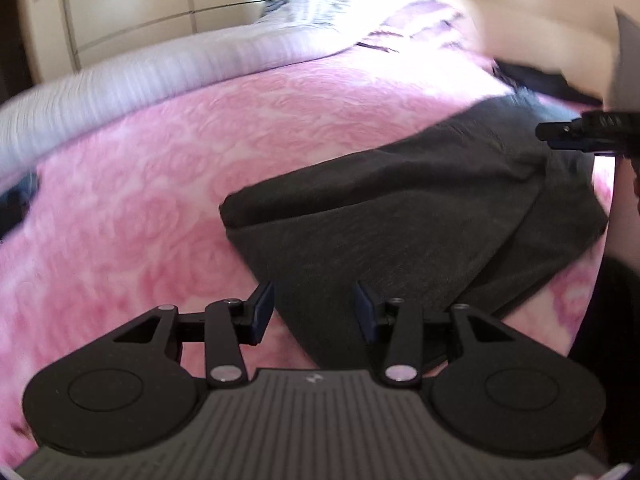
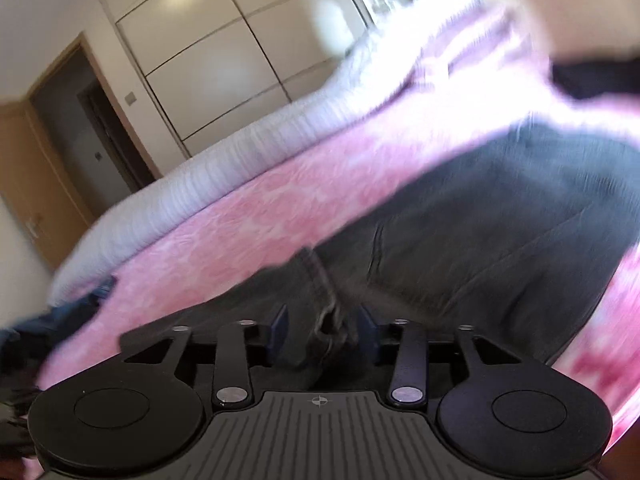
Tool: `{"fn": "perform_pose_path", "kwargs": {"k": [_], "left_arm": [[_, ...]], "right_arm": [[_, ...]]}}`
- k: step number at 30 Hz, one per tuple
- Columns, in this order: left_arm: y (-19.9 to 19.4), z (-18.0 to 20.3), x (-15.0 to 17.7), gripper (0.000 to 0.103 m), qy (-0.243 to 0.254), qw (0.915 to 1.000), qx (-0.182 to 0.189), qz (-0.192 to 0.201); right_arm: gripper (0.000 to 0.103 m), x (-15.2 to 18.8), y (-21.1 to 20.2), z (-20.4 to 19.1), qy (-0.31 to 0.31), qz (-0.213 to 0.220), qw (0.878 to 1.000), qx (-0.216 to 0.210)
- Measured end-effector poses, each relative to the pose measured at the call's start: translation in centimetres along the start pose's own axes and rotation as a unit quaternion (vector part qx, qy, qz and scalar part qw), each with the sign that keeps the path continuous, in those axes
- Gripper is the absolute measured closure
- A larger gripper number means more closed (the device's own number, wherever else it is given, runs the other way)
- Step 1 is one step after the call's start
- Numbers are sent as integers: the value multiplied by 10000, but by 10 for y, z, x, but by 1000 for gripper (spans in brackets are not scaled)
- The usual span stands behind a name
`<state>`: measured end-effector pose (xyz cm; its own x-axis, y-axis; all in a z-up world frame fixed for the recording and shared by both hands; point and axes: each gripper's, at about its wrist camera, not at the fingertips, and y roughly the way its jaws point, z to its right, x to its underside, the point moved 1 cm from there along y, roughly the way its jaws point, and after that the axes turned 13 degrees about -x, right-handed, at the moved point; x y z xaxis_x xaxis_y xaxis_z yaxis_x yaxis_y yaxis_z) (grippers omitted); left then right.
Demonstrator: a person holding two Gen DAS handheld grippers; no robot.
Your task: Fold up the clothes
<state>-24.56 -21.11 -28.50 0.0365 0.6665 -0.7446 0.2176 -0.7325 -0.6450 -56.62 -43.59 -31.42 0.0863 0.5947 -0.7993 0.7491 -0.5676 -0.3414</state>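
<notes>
A dark grey garment lies partly folded on the pink bed cover. My left gripper is open just above the garment's near corner, holding nothing. In the right wrist view the same garment fills the right side, and a bunched hem with a stitched edge sits between the fingers of my right gripper, whose jaws stand wide apart around it. The right gripper also shows at the right edge of the left wrist view, over the garment's far end. The right view is motion-blurred.
A white ribbed blanket edge runs along the bed's far side, with wardrobe doors and a door beyond. Other dark clothes lie at the bed's left edge and far right. A striped pillow sits at the head.
</notes>
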Motion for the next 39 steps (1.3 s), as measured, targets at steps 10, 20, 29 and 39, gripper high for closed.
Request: {"fn": "perform_pose_path", "kwargs": {"k": [10,20,29,39], "left_arm": [[9,-38,18,63,-1628,9843,607,-322],[17,-39,25,83,-1796,9797,824,-344],[6,-34,37,87,-2033,9769,622,-217],[-16,-25,38,87,-1796,9834,189,-149]], "right_arm": [[44,-28,95,-101,-2260,-1430,9448,-1891],[63,10,259,-185,-3583,-3608,8126,-2849],[71,-10,296,-134,-1372,-3627,8754,-2886],[41,-16,147,-55,-903,-2050,9607,-1640]]}}
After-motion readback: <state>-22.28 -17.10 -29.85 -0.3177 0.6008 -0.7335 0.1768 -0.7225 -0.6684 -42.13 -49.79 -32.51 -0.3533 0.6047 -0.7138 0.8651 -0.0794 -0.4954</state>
